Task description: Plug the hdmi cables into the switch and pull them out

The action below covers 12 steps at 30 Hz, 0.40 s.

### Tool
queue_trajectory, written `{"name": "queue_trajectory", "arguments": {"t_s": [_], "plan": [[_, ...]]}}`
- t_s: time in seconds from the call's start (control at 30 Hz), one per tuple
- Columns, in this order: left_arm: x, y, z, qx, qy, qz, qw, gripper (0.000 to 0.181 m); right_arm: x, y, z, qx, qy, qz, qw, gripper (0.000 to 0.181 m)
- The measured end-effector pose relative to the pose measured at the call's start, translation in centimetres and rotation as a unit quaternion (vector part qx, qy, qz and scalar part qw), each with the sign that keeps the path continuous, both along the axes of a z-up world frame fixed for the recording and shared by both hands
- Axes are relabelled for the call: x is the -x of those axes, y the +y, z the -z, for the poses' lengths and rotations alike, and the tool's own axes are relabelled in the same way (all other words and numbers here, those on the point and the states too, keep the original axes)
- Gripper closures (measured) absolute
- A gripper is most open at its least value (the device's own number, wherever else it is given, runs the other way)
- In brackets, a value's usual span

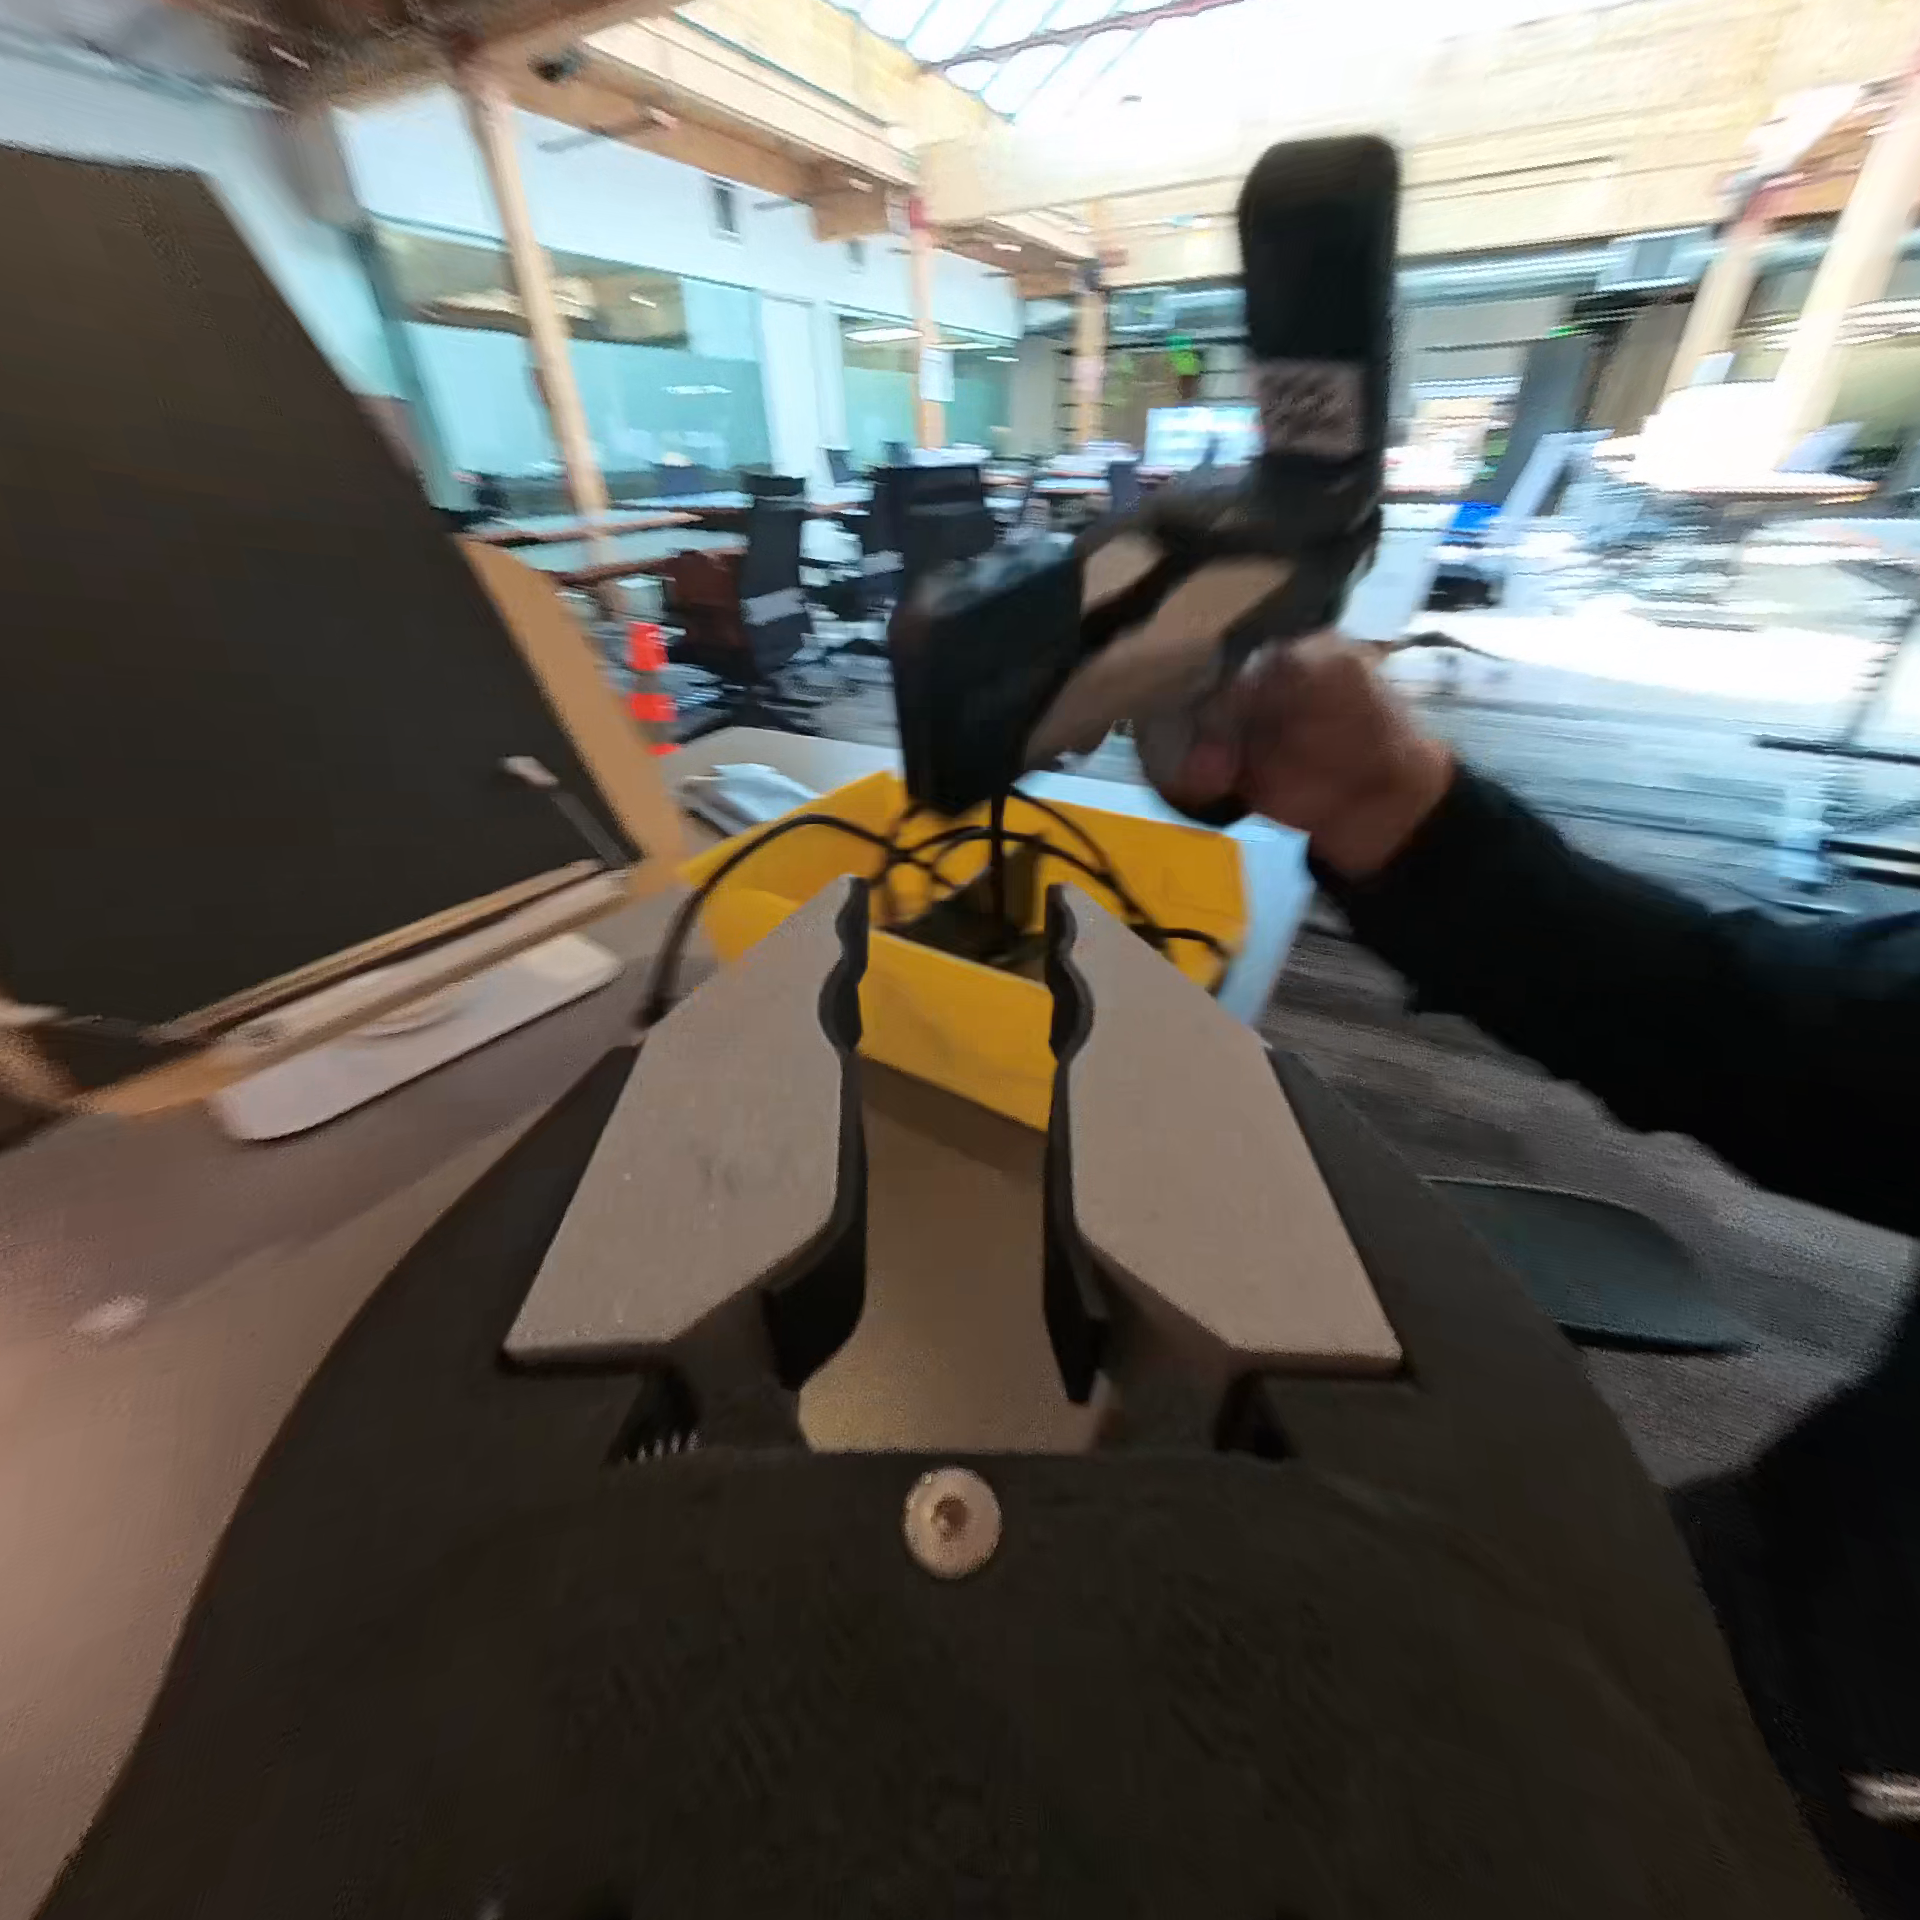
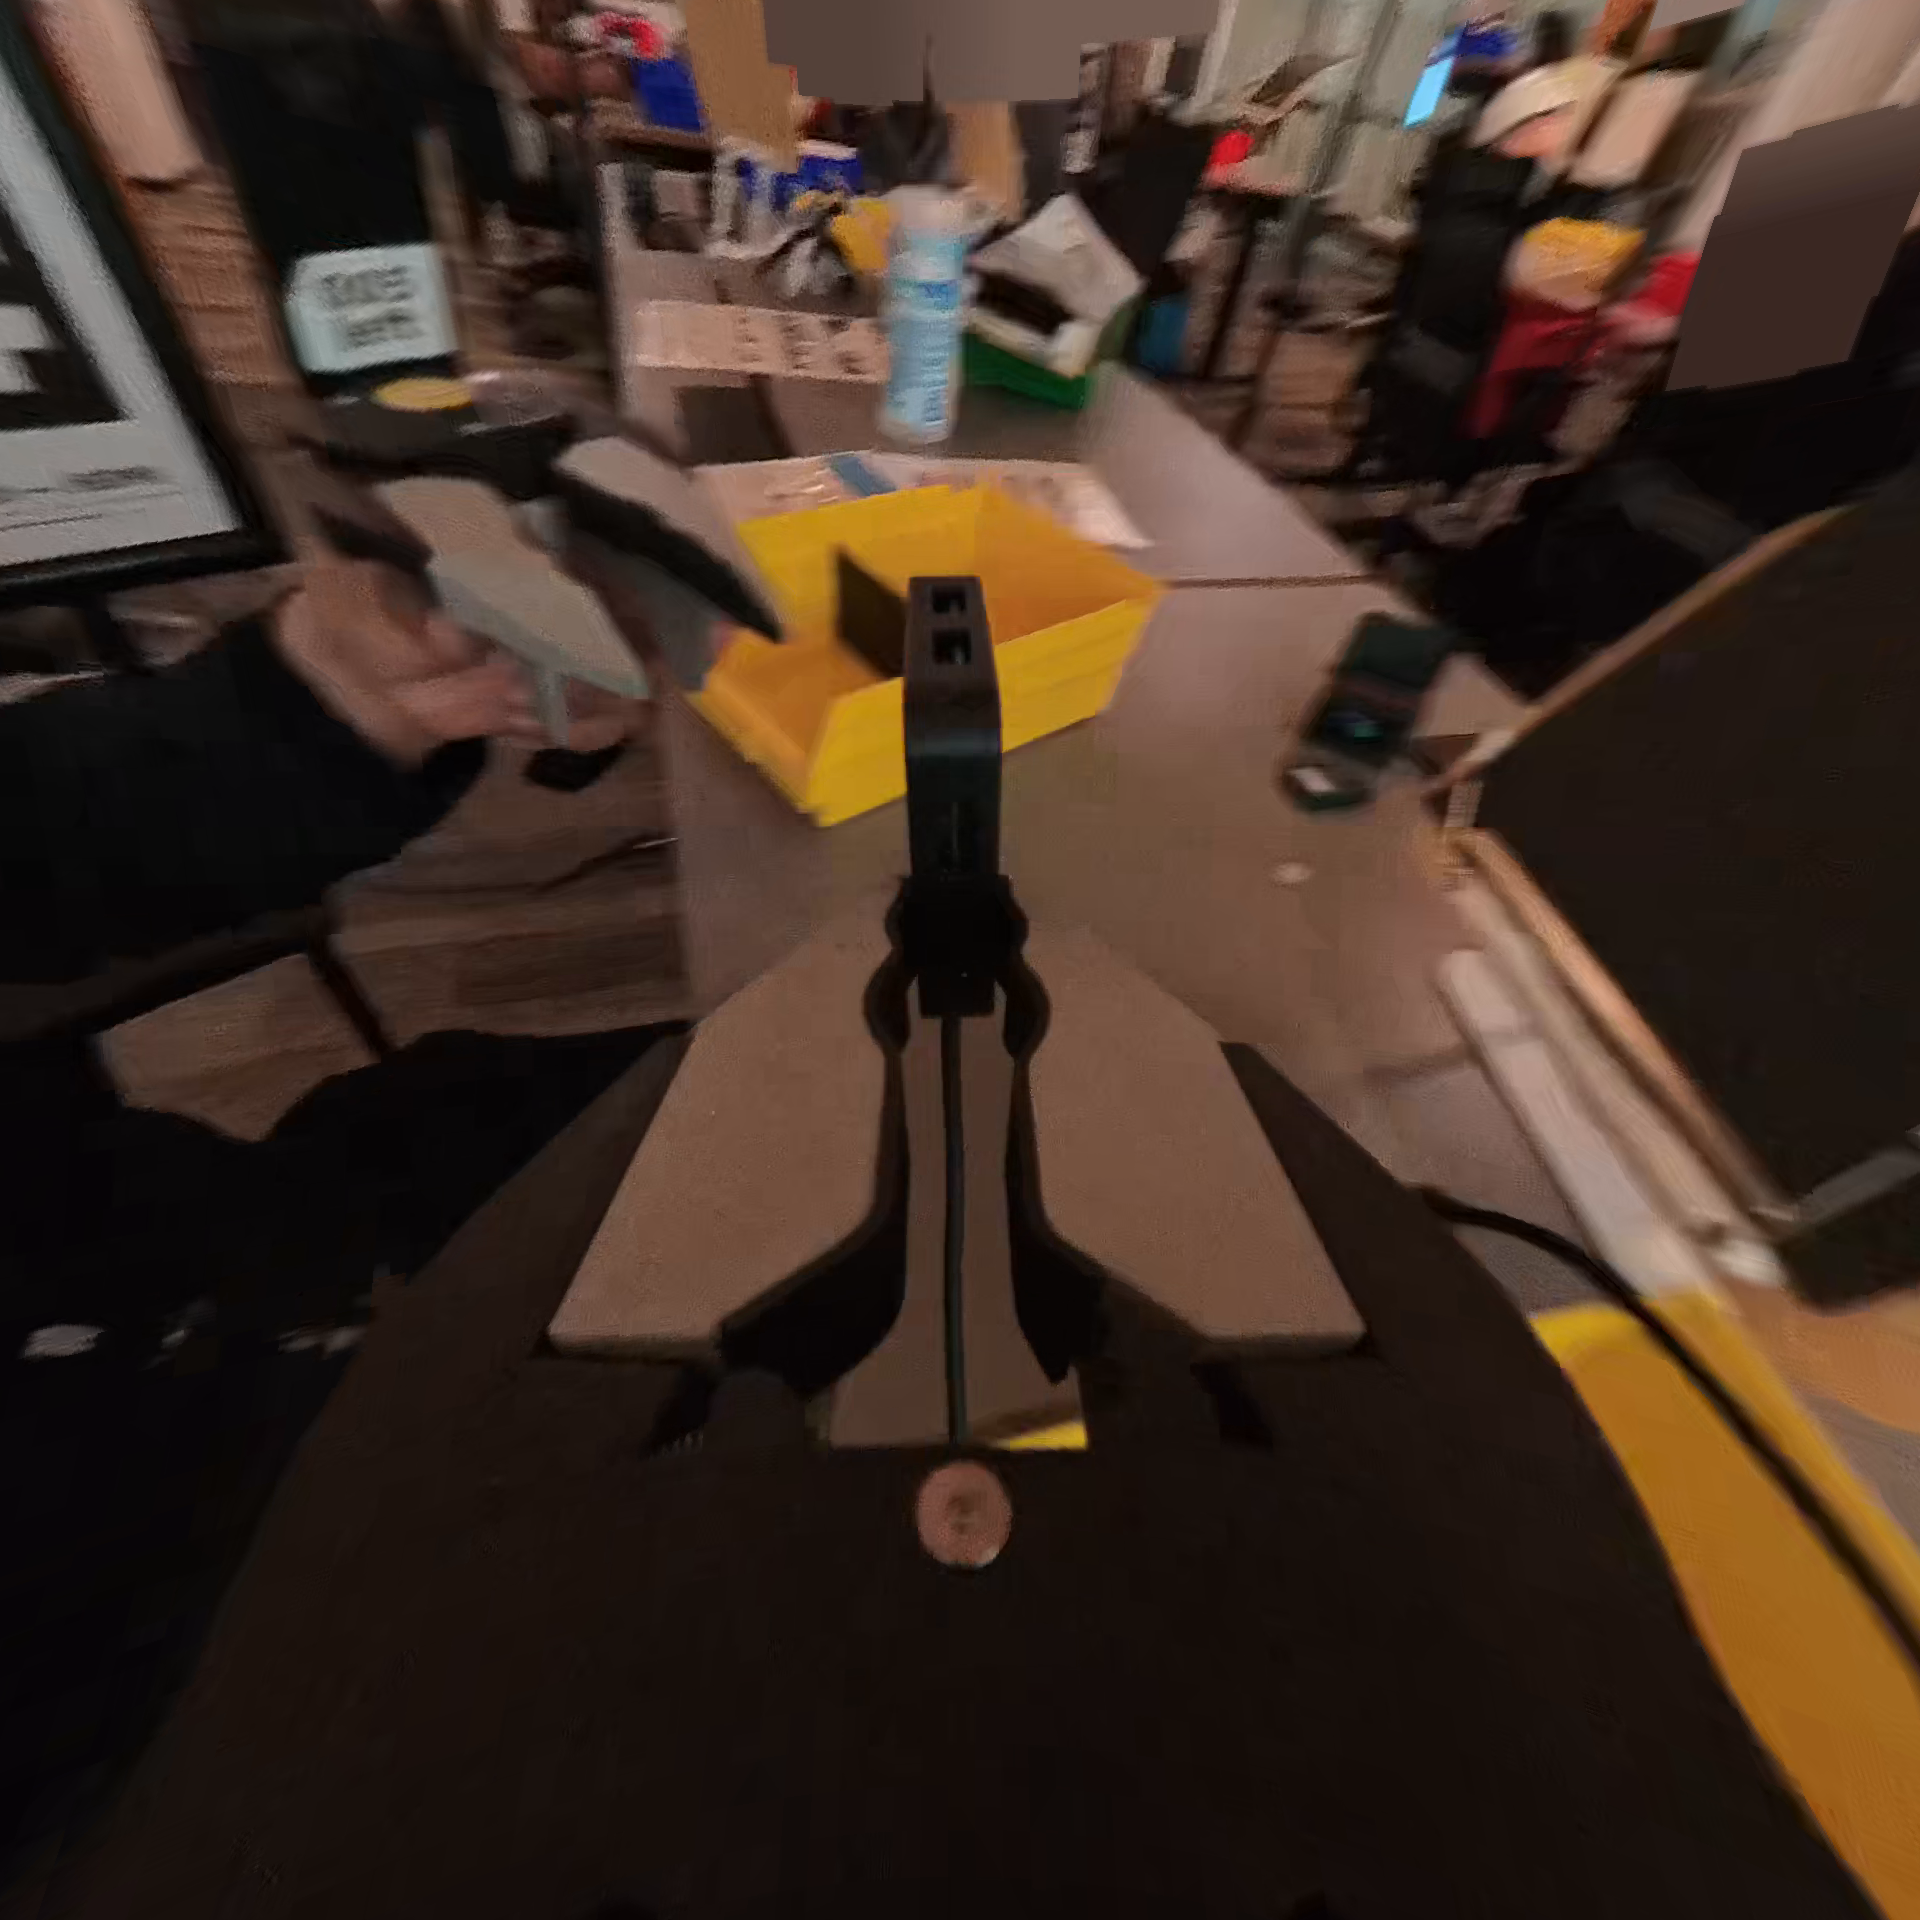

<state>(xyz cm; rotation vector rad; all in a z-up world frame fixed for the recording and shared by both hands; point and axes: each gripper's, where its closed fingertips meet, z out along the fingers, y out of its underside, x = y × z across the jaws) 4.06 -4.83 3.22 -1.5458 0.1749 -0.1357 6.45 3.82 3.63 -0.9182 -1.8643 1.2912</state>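
Observation:
My right gripper [image 2: 956, 935] is shut on a black HDMI switch [image 2: 951, 727] and holds it in the air. Two ports face away from me at its far end. A thin black cable [image 2: 954, 1226] runs from the switch back between the fingers. In the left wrist view the switch [image 1: 982, 675] hangs in the right gripper [image 1: 1070, 634] above a yellow bin [image 1: 966, 1029] of tangled black cables [image 1: 935, 842]. My left gripper [image 1: 956, 966] is open and empty, just short of that bin. It also shows in the right wrist view [image 2: 701, 655], open.
A second yellow bin [image 2: 1060, 623] with a black divider sits on the grey table [image 2: 1143, 831]. A phone [image 2: 1361, 686] lies to its right. A dark board [image 1: 208, 571] leans at the left, with a flat white object [image 1: 416, 1029] below it. A black mat [image 1: 1579, 1268] lies to the right.

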Motion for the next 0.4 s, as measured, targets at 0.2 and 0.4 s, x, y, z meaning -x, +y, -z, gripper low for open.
{"name": "queue_trajectory", "arguments": {"t_s": [0.2,0.4], "plan": [[4.0,-3.5,0.9,-0.006,-0.015,-0.076,0.997,0.151,2.2,17.5,-6.5,-0.088,0.056,0.218,0.97,0.171],[5.1,-4.9,2.3,-0.006,-0.014,-0.098,0.995,0.151,5.0,26.0,2.3,-0.086,-0.07,0.274,0.955,0.17]]}}
